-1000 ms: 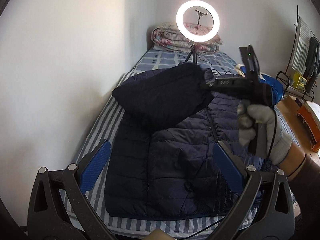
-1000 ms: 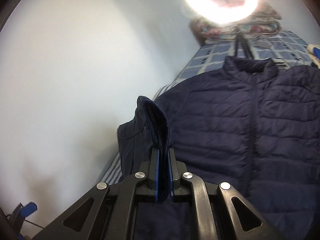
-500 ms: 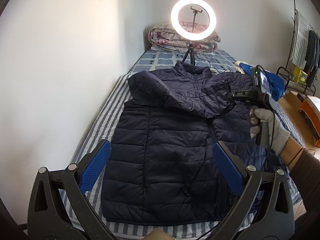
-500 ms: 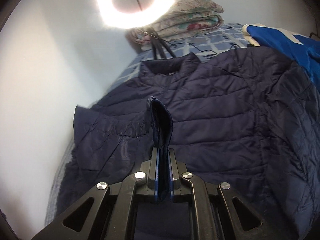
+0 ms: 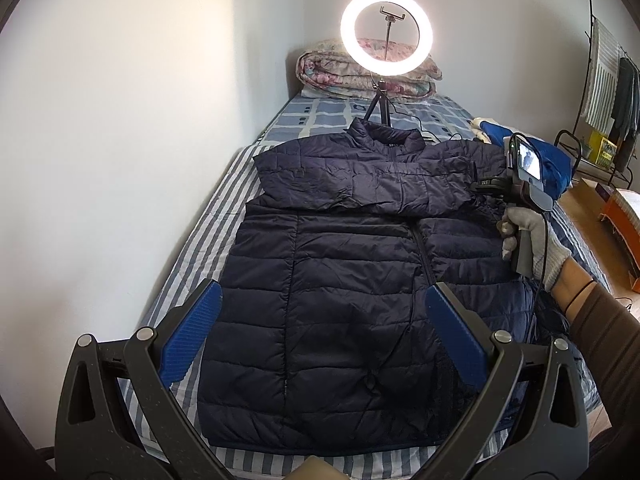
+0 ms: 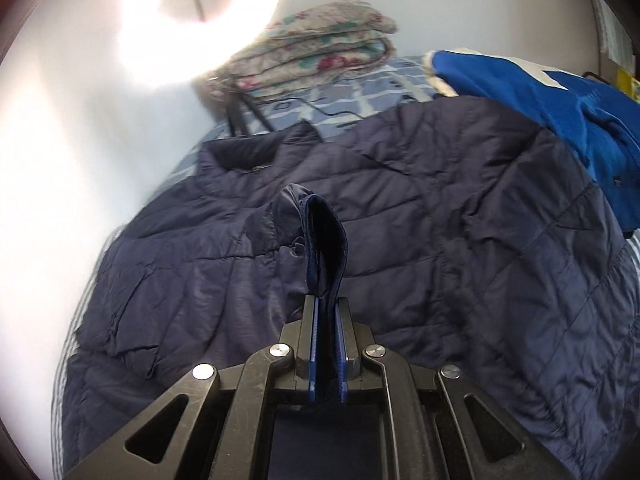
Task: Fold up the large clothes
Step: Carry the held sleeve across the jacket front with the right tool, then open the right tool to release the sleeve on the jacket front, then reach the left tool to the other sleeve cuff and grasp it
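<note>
Right tool clamped on navy jacket cuff; no legible writing.

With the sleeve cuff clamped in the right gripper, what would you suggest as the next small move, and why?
Probably open the right gripper to release the sleeve cuff. The sleeve already lies folded across the chest of the navy puffer jacket, so holding on gains little. The left gripper hangs open above the hem, free for the next fold.

A striped bed against a white wall carries a navy jacket, folded quilt, ring light and blue garment.
</note>
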`<state>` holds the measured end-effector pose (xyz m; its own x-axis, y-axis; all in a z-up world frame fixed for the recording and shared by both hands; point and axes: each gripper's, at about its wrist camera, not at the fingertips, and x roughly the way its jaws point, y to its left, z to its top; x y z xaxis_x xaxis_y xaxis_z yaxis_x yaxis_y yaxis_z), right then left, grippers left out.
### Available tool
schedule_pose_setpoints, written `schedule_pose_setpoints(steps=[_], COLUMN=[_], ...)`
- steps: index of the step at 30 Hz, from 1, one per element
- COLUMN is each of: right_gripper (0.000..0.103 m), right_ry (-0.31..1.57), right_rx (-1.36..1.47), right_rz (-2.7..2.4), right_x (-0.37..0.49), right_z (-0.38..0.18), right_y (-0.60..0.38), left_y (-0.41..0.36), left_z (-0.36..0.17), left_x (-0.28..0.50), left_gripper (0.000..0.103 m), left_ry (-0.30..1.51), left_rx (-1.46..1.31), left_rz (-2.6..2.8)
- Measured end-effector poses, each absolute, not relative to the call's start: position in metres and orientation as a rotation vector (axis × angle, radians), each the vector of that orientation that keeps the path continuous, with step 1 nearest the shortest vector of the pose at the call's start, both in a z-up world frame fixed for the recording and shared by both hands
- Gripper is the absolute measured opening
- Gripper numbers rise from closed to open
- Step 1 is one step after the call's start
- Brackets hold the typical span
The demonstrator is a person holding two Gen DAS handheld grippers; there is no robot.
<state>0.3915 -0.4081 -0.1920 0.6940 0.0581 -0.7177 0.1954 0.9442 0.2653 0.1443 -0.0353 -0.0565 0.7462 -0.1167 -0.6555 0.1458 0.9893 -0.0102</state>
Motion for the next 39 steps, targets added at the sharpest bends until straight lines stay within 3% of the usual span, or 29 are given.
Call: schedule_pose_setpoints(steps=[5,7,8,11,13,15,16,28,39], right_gripper=[0.007,0.016,0.026,0.034,0.046,0.067,0.069,0.074,0.080], right_ry=[0.827,0.850,0.861,0.866,0.866,0.841,0.825,0.691,0.723], right_rx=[0.327,0.317,0.311,0.301,0.298,0.290,0.287,0.195,0.122], right_rz=[-0.101,-0.116,-0.125,-0.130,-0.134,-0.142,-0.145,-0.095,-0.172], right_x=[0.396,0.400,0.401,0.400,0.397,0.390,0.384,0.269,0.128], right_z=[-0.200,-0.206,-0.208,-0.210,-0.205,-0.195,-0.188,-0.073,-0.037], right_y=[-0.416,-0.415,-0.414,-0.412,-0.413,-0.414,-0.414,-0.416,-0.429], left_y=[-0.041,-0.044,-0.045,-0.051,-0.053,-0.054,-0.055,-0.090,-0.157], left_z=[-0.060,-0.060,-0.060,-0.058,-0.056,-0.054,-0.053,-0.033,-0.034], left_x=[0.146,0.147,0.146,0.145,0.144,0.143,0.142,0.127,0.116], left_gripper=[0.103,0.103,0.103,0.103,0.103,0.103,0.103,0.103,0.103], left_ry=[0.721,0.723,0.722,0.715,0.708,0.701,0.695,0.593,0.590], left_rx=[0.055,0.056,0.058,0.069,0.069,0.066,0.064,0.105,0.133], left_rz=[-0.152,-0.157,-0.161,-0.163,-0.169,-0.178,-0.182,-0.250,-0.390])
